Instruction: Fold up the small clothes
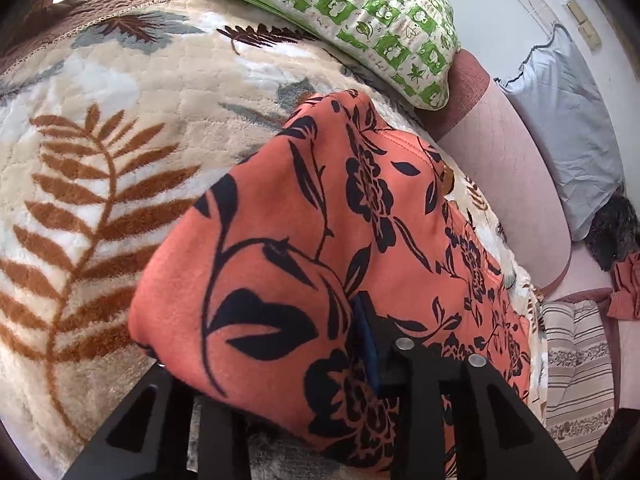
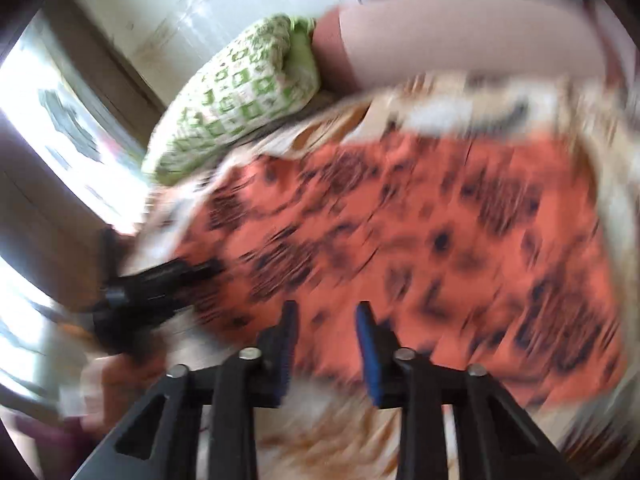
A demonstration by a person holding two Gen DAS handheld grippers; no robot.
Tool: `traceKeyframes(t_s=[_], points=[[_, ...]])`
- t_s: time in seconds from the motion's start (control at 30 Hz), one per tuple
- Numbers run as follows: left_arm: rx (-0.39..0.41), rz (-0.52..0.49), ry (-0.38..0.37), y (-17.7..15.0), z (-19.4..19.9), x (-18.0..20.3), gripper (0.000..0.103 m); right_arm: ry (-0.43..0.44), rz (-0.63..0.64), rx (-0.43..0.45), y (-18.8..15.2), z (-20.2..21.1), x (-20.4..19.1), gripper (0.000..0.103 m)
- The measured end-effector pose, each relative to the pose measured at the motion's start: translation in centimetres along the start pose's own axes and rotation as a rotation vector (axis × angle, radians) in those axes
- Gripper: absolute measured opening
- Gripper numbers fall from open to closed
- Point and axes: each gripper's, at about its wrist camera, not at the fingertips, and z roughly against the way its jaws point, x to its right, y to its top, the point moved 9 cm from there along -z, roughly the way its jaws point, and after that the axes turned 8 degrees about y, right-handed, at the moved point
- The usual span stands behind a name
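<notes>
Left hand-held gripper: clamped on a raised fold of the orange floral garment, which drapes over its jaws.
Right hand-held gripper: blurred; jaws apart with nothing between them, hovering at the garment's near edge.
Garment: spread on the leaf-print bed blanket, ahead of both grippers.
Green checked pillow: well beyond the garment.
Risk: we judge the plush fold may slip from our left grip.

The picture is blurred. The right gripper hangs above the orange flowered garment, its blue pads apart with nothing between them. The left gripper touches the garment's left edge. A green checked pillow lies behind.
</notes>
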Motion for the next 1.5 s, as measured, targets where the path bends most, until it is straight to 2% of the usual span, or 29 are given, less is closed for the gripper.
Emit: traceKeyframes(t_s=[0.1, 0.17, 0.27, 0.4, 0.77, 1.03, 1.23, 1.5], points=[[0.016, -0.057, 0.033, 0.1, 0.0, 0.6, 0.040, 0.022, -0.062, -0.015, 1.0, -2.4, 0.5, 0.016], [0.046, -0.116, 0.082, 0.2, 0.2, 1.0, 0.037, -0.002, -0.078, -0.026, 1.2, -3.7, 1.4, 0.016], [0.102, -0.219, 0.141, 0.3, 0.9, 2.0, 0.030, -0.026, -0.100, -0.109, 0.0, -6.2, 2.5, 0.016], [0.154, -0.292, 0.178, 0.6, 1.8, 2.8, 0.025, -0.038, -0.066, -0.103, -0.1, -6.2, 2.4, 0.015], [0.198, -0.311, 0.209, 1.0, 2.7, 3.6, 0.024, 0.048, -0.127, -0.111, -0.4, -6.2, 3.1, 0.015], [0.248, -0.317, 0.213, 1.2, 3.8, 4.7, 0.024, 0.153, -0.231, -0.111, -0.4, -5.2, 3.7, 0.015], [0.299, -0.354, 0.230, 0.9, 4.5, 6.1, 0.023, 0.171, -0.254, -0.046, 0.7, -2.8, 5.1, 0.020], [0.343, -0.399, 0.225, 0.7, 5.5, 8.9, 0.023, 0.165, -0.306, 0.007, 2.2, -0.4, 8.4, 0.019]])
